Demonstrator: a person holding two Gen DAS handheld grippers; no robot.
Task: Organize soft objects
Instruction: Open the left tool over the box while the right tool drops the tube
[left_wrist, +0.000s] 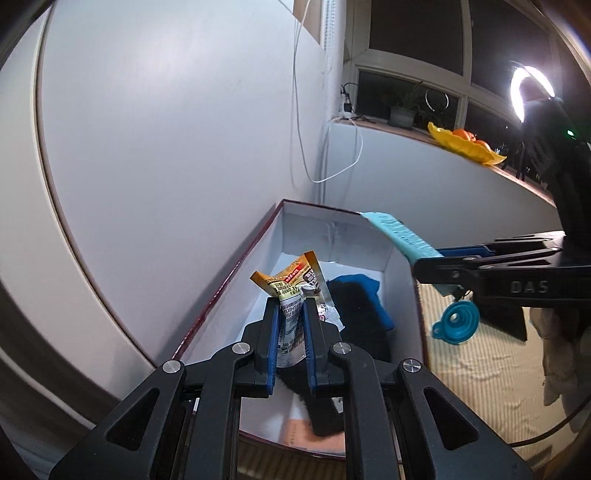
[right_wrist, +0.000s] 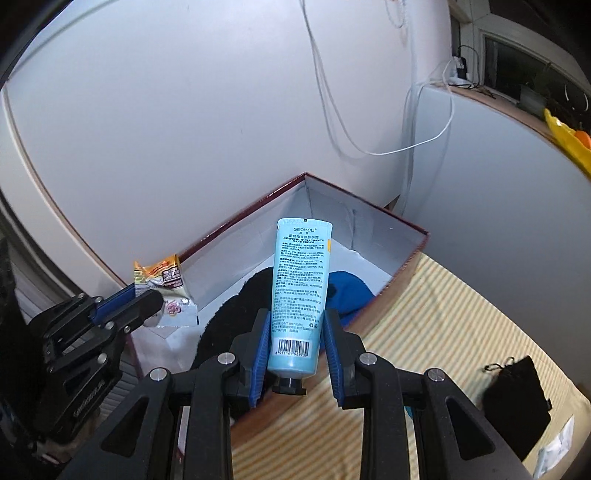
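Observation:
My left gripper (left_wrist: 291, 306) is shut on an orange and silver snack packet (left_wrist: 295, 291) and holds it above the open white-lined box (left_wrist: 258, 280). It also shows in the right wrist view (right_wrist: 162, 284). My right gripper (right_wrist: 295, 321) is shut on a light blue hand cream tube (right_wrist: 299, 291), cap toward me, held over the box's near edge (right_wrist: 402, 273). The tube shows in the left wrist view (left_wrist: 399, 232). A blue cloth (right_wrist: 351, 291) and a black cloth (right_wrist: 236, 306) lie inside the box.
A teal collapsible funnel (left_wrist: 456, 321) and a black pouch (right_wrist: 517, 395) lie on the striped mat (right_wrist: 443, 332). The white wall stands right behind the box. A yellow tray (left_wrist: 465, 146) sits on the windowsill. A ring light (left_wrist: 528, 88) glows at right.

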